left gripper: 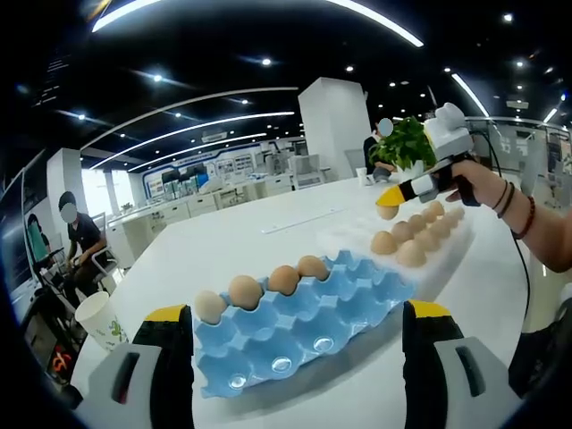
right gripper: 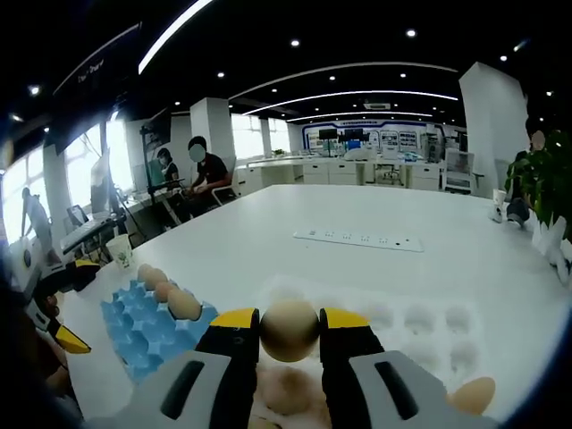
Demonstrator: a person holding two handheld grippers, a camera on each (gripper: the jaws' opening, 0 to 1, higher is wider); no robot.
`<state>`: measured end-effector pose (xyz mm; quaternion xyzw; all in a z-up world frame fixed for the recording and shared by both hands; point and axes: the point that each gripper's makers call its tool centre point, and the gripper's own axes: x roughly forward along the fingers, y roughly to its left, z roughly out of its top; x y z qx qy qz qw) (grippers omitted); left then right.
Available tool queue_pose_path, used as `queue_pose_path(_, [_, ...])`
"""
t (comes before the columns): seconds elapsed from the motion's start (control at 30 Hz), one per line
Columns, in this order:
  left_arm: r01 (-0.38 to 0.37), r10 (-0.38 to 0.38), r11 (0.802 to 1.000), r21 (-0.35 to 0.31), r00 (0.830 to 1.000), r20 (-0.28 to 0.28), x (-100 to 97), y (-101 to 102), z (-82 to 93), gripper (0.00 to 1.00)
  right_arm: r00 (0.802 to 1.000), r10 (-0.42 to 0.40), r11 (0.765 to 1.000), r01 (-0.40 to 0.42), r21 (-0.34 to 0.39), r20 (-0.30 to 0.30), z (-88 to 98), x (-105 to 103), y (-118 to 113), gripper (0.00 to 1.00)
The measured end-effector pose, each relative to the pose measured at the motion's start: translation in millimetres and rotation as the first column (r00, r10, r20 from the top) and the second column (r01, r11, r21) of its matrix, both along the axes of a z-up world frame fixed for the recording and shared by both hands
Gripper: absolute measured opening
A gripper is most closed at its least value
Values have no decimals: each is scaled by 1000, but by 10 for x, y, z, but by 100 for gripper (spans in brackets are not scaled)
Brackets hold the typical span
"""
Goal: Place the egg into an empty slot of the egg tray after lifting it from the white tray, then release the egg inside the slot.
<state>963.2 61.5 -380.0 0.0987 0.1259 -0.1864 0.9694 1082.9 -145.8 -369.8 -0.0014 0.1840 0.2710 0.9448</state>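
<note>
One egg (right gripper: 289, 330) sits clamped betw. the right gripper (right gripper: 289, 332) jaws, held by a hand (left gripper: 483, 181) above the white tray (left gripper: 353, 231), w/ the left gripper (left gripper: 298, 326) jaws wide apart over the blue egg tray (left gripper: 357, 290) (four eggs (left gripper: 262, 288) along its far edge).

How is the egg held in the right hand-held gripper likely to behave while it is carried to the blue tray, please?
The egg is probably fragile: it is pinched at two sides only by the right hand-held gripper, so extra squeeze could crack it. Its smooth rounded shell looks apt to slip. Once released it would likely roll unless seated in a cup of the blue egg tray.
</note>
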Motion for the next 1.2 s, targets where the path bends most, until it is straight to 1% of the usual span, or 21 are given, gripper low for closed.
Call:
queue_pose_path(0.23, [0, 0, 1000, 6, 1000, -5, 1, -9, -10, 100, 999, 42, 999, -42, 27, 5, 37, -30, 185, 27])
queue_pose_path(0.37, [1, -1, 1000, 9, 1000, -6, -7, -10, -18, 100, 997, 81, 996, -82, 41, 13, 49, -72, 320, 27])
queue_pose_path(0.5, [4, -4, 1000, 10, 1000, -6, -25, -18, -31, 100, 993, 121, 991, -121, 48, 17, 22, -117, 464, 27])
queue_pose_path(0.83, [-1, 1, 1000, 15, 1000, -4, -92, 21, -51, 99, 981, 193, 981, -194, 32, 15, -93, -218, 780, 27])
queue_pose_path(1.07, [-5, 5, 1000, 16, 1000, -4, -138, 51, -64, 99, 977, 214, 977, -214, 12, 4, -171, -248, 890, 27])
queue_pose_path(1.2, [-4, 4, 1000, 20, 1000, -5, -169, 50, -74, 99, 976, 217, 976, -217, 0, -3, -215, -247, 913, 27])
